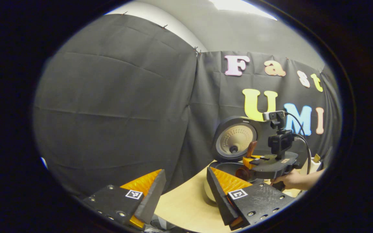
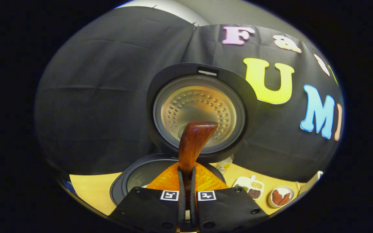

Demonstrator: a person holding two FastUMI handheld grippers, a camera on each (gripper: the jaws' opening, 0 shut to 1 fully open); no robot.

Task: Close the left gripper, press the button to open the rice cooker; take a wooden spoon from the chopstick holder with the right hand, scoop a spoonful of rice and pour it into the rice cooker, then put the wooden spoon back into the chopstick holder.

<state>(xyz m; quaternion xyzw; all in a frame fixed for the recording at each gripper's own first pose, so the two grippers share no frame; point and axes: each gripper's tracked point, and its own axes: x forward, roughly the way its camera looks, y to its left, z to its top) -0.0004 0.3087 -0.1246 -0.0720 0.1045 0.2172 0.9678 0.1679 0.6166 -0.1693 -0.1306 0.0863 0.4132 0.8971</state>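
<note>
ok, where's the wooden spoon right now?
The wooden spoon is clamped in the right gripper, handle sticking up in front of the open lid. In the left gripper view, its bowl hangs over the rice cooker's pot.

Light wooden table (image 2: 89, 184), small white sample tray (image 2: 249, 186) beside a round dish (image 2: 281, 196).

Black cloth wall (image 1: 115, 106) (creased) behind a pale wooden table (image 1: 186, 207).
</note>
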